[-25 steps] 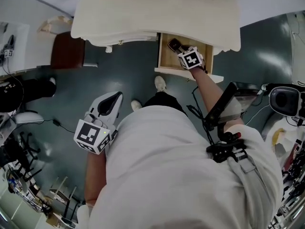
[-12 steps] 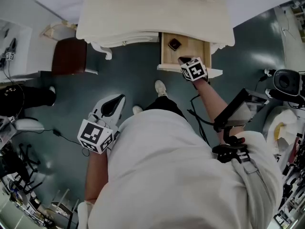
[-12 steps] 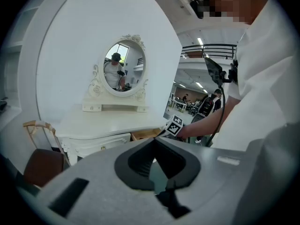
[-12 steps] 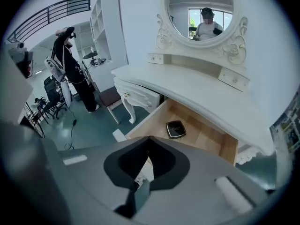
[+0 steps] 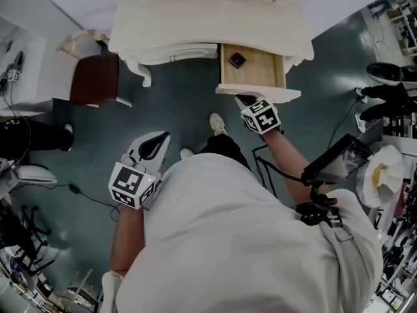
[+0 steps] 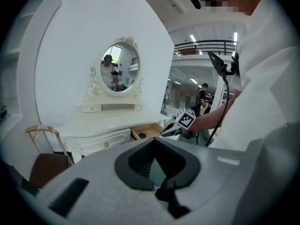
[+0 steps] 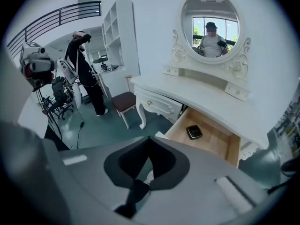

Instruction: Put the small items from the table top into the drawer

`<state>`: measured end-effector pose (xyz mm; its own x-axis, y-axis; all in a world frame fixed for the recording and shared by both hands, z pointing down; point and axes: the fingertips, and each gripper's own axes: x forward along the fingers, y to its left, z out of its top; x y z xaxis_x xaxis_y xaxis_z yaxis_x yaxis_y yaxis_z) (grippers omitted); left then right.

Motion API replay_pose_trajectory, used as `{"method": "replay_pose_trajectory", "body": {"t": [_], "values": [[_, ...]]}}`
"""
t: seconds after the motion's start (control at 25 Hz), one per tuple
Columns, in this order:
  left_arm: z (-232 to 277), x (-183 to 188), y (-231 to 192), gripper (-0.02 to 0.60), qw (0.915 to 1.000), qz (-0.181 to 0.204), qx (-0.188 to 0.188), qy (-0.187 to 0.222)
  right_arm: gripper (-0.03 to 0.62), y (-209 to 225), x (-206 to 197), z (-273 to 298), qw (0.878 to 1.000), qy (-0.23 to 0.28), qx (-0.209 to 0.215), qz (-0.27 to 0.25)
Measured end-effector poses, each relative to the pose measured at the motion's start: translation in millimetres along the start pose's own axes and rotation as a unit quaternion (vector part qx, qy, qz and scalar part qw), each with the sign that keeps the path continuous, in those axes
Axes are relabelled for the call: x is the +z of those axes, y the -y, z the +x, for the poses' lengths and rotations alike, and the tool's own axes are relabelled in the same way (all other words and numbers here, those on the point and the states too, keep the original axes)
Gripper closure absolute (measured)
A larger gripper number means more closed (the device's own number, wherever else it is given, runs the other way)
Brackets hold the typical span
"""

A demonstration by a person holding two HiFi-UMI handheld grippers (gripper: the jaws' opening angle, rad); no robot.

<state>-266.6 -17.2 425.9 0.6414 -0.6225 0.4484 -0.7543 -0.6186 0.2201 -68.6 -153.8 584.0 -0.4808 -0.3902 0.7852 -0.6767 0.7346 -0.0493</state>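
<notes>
Table (image 5: 208, 18): white, mirror (image 7: 210, 25) at the back; no small things show on the top in any view, though the far edge under the mirror is hard to read. Drawer (image 5: 264, 67): pulled open at the table's right end, wood floor showing. Item (image 5: 238, 60): one small dark square piece, lying flat in the drawer's back left corner, touching nothing else; its kind cannot be made out. Right claw (image 5: 244, 100): jaws closed together on nothing, just outside the drawer front, apart from the item. Left claw (image 5: 158, 140): jaws closed together, nothing between them, held low at the person's side, well apart from table and drawer. Status, as a judgement: the item is delivered, and with nothing visible left to collect the moving looks complete or nearly so. Outstanding: the drawer stands open, so pushing it shut may be all that remains, if the task wants that.
</notes>
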Motion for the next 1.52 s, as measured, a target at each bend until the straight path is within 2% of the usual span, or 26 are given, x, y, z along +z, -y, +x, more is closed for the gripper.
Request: {"method": "replay_pose_trajectory", "body": {"t": [0.28, 0.6, 1.16, 1.52], "values": [[-17.4, -21.6, 7.6, 0.580, 1.0000, 0.002, -0.007, -0.002, 0.593, -61.9, 9.9, -28.7, 0.999, 0.039, 0.028, -0.025], [-44.4, -36.1, 24.3, 0.580, 0.9998, 0.008, -0.019, 0.003, 0.594, -122.5, 14.3, -54.1, 0.996, 0.058, 0.045, -0.052], [-58.0, -44.2, 23.9, 0.580, 0.9999, -0.003, -0.010, 0.012, 0.594, -157.4, 35.2, -63.0, 0.991, 0.078, 0.071, -0.083], [-57.5, -46.8, 23.7, 0.580, 0.9998, -0.004, -0.010, 0.014, 0.594, -163.1, 40.9, -65.0, 0.989, 0.086, 0.073, -0.093]]}}
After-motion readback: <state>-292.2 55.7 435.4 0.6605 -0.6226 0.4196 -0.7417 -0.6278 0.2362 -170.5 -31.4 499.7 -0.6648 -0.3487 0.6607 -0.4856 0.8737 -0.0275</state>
